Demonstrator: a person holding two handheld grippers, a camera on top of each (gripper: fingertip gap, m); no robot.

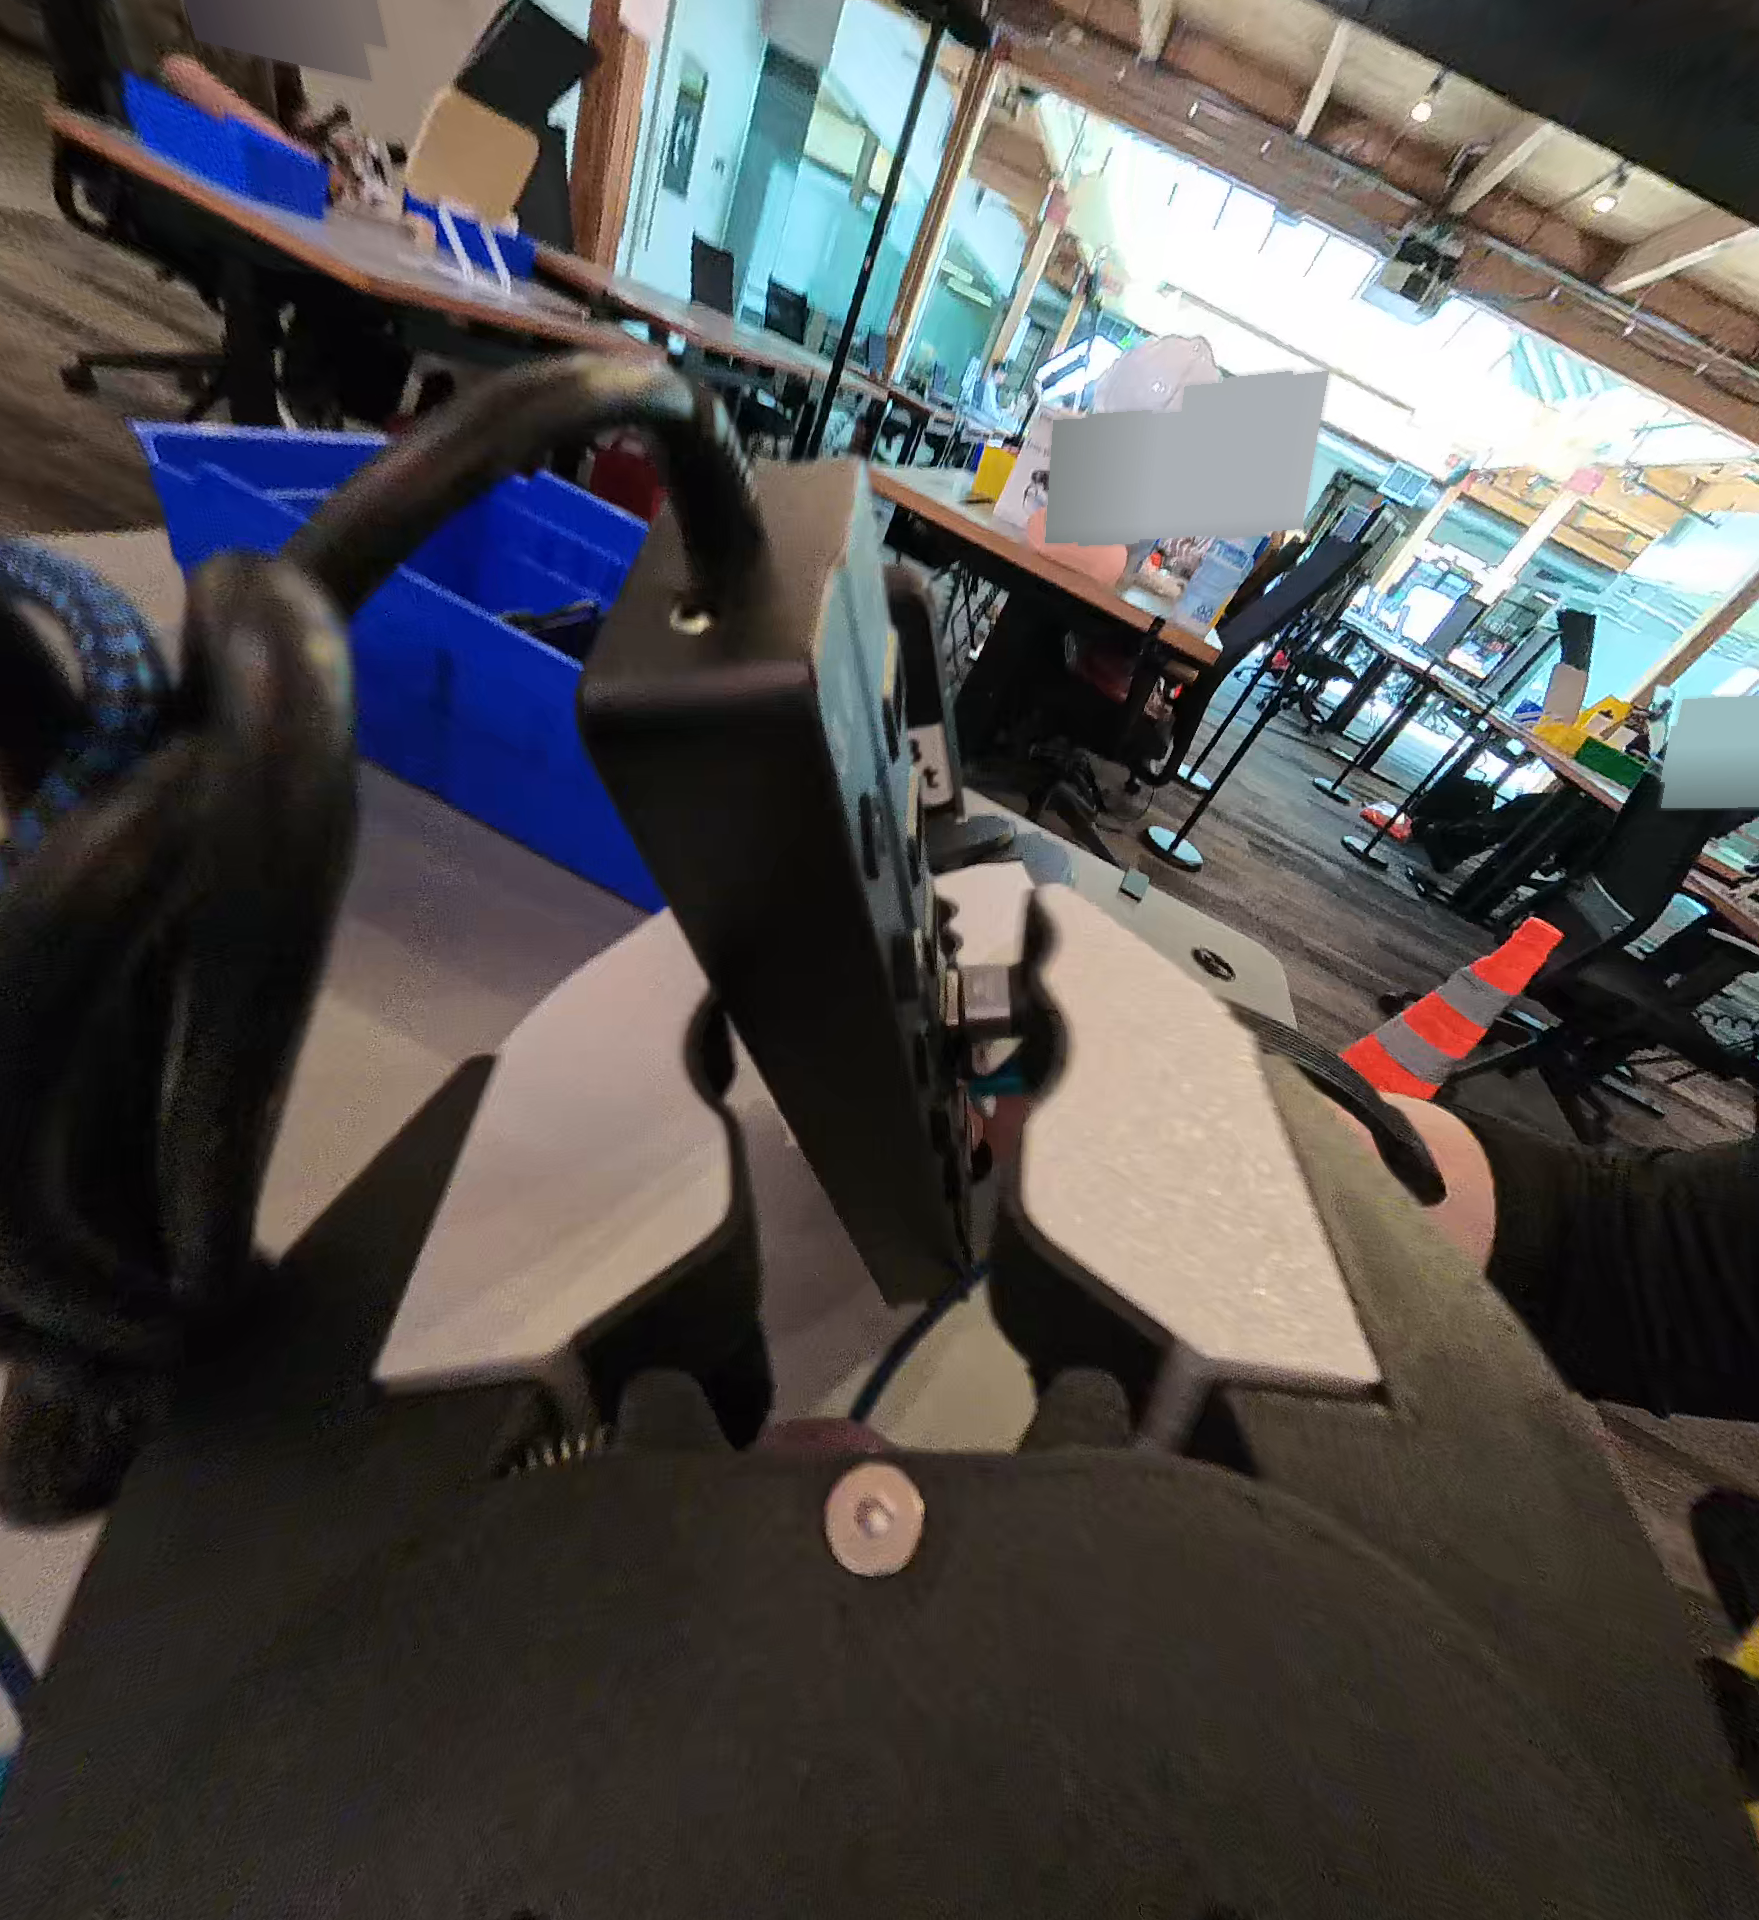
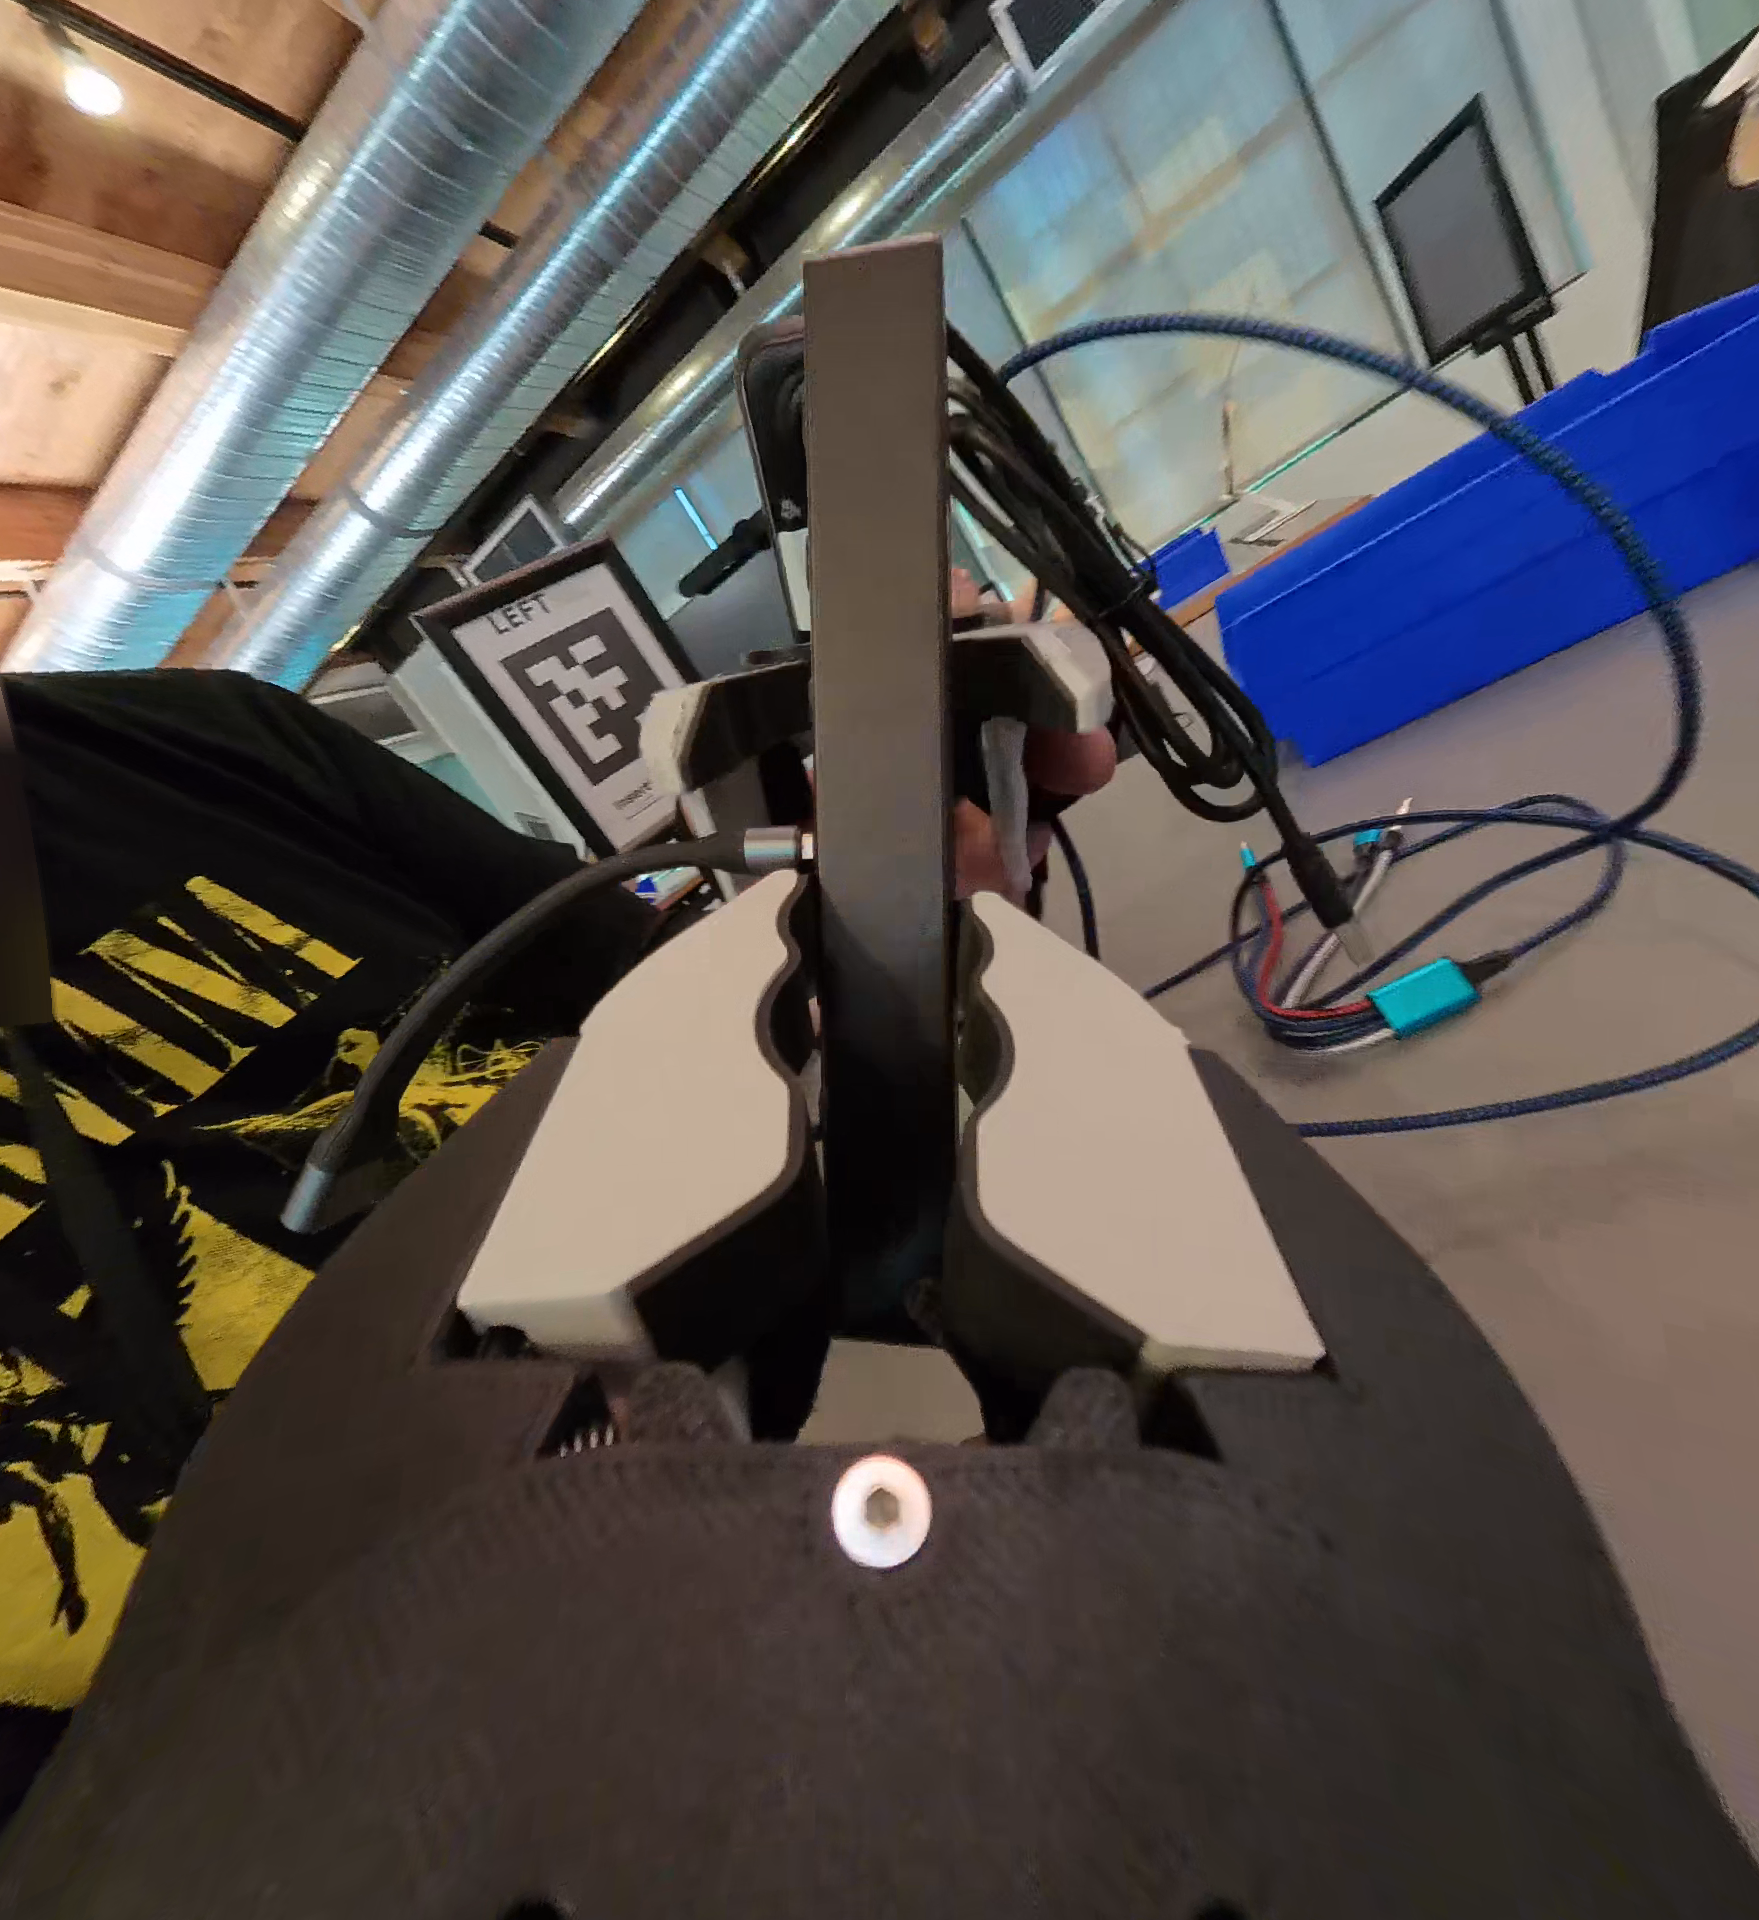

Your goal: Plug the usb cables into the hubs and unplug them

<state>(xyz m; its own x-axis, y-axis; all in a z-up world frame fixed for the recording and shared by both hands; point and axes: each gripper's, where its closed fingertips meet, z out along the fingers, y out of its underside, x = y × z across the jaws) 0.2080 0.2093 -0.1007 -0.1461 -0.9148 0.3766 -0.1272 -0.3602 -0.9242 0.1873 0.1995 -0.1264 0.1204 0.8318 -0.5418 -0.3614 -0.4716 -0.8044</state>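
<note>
A flat black hub [image 2: 880,644] stands on edge between my right gripper's [image 2: 880,987] pads, which press on both of its faces. A dark cable's metal plug [image 2: 766,847] sits in the hub's left face. My left gripper [image 2: 875,707] reaches in from the far side and straddles the same hub. In the left wrist view my left gripper [image 1: 880,997] has one pad against the hub's [image 1: 781,831] back. The other fingertip [image 1: 1046,987] lies against the small plug [image 1: 989,1003] sticking out of the port face.
A black coiled cable [image 1: 127,935] hangs from the hub's end. A blue braided cable with a teal splitter [image 2: 1426,995] lies on the grey table [image 2: 1477,1299]. Blue bins [image 2: 1477,582] stand behind. An orange cone [image 1: 1446,1018] is on the floor. A person's sleeve [image 1: 1633,1247] is at the right. Both grippers' tips are close together, under 4 cm apart.
</note>
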